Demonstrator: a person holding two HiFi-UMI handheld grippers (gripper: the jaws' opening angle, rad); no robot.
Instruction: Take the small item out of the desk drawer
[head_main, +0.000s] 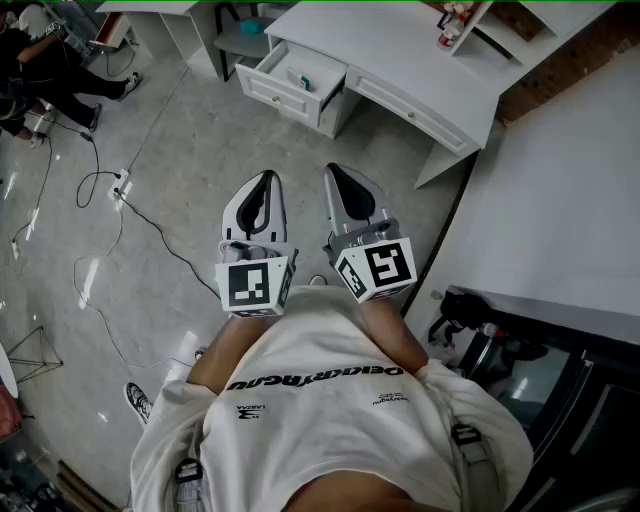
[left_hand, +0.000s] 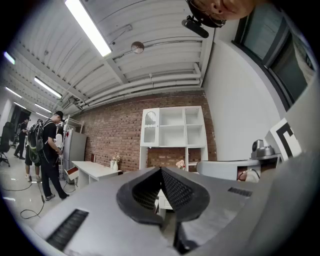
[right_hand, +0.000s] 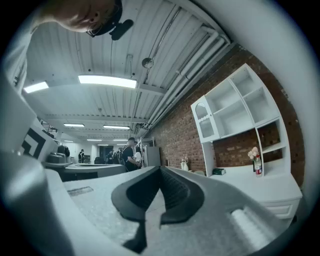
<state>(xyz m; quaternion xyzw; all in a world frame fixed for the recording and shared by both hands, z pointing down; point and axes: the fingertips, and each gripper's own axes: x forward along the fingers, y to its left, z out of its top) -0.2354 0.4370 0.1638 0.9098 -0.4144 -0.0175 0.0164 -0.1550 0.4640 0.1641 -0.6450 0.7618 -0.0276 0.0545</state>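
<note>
A white desk (head_main: 420, 60) stands at the far end of the floor, and its left drawer (head_main: 262, 88) is pulled open. A small pale item (head_main: 303, 81) lies inside the drawer. The person holds both grippers close to the chest, well short of the desk. My left gripper (head_main: 263, 186) is shut with nothing in it, and so is my right gripper (head_main: 344, 178) beside it. The left gripper (left_hand: 161, 171) has its pads pressed together, pointing at a white shelf unit (left_hand: 174, 127). The right gripper (right_hand: 160, 169) also shows closed pads, with nothing between them.
Black cables and a power strip (head_main: 120, 184) trail across the grey floor to the left. People sit at the top left (head_main: 45, 75). A white wall panel (head_main: 560, 210) and dark equipment (head_main: 500, 345) stand to the right. A bottle (head_main: 449, 36) is on the desk top.
</note>
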